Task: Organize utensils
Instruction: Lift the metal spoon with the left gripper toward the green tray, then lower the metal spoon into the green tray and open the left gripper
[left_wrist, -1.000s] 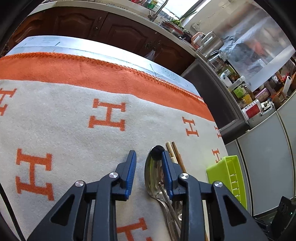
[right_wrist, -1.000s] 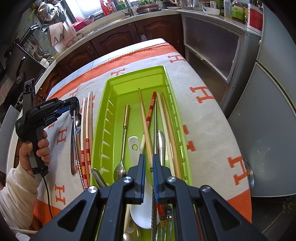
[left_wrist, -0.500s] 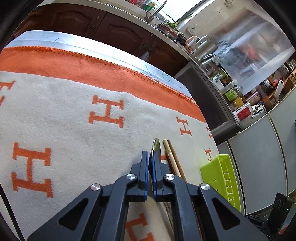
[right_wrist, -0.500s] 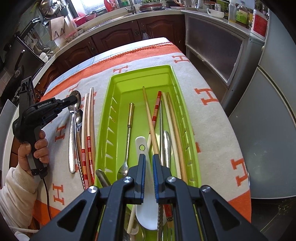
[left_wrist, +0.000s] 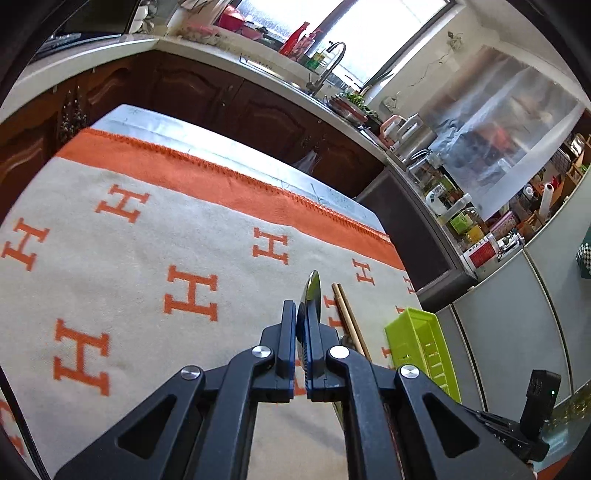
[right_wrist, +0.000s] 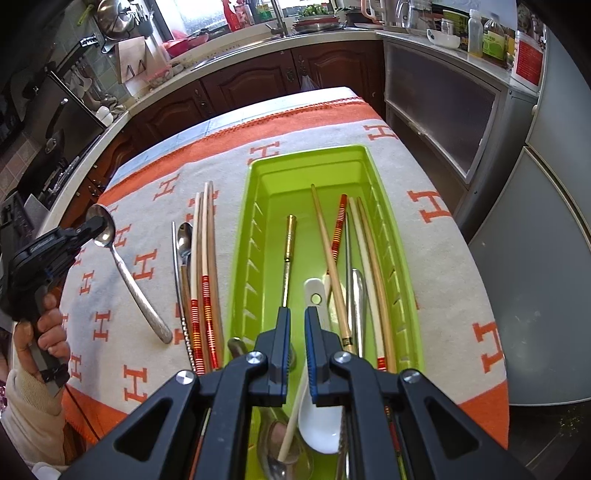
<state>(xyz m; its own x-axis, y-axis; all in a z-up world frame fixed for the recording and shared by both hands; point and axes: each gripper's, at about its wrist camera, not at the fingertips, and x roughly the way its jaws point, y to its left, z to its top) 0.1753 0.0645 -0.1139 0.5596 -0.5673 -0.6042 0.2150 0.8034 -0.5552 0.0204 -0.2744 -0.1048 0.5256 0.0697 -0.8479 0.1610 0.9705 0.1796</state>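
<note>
My left gripper (left_wrist: 302, 314) is shut on the bowl of a steel spoon (left_wrist: 311, 295) and holds it lifted off the cloth; in the right wrist view the left gripper (right_wrist: 96, 226) and the spoon (right_wrist: 131, 283) hang at the left. A lime green tray (right_wrist: 373, 177) holds chopsticks, a white ceramic spoon (right_wrist: 319, 413), a brass-tipped utensil and metal cutlery. My right gripper (right_wrist: 296, 325) is shut and empty, just above the tray's near end. Several chopsticks (right_wrist: 205, 266) and another steel spoon (right_wrist: 183, 240) lie on the cloth left of the tray.
The table is covered by a white and orange cloth (right_wrist: 424, 229) with H letters. Dark kitchen cabinets (right_wrist: 258, 81) and a counter with a sink stand beyond the far edge. Grey cabinets (right_wrist: 546, 240) stand to the right. The tray's end (left_wrist: 421, 343) shows in the left wrist view.
My left gripper closed on the spoon's bowl and lifted it up and left, off the cloth. My right gripper rose and drew back a little, staying shut.
</note>
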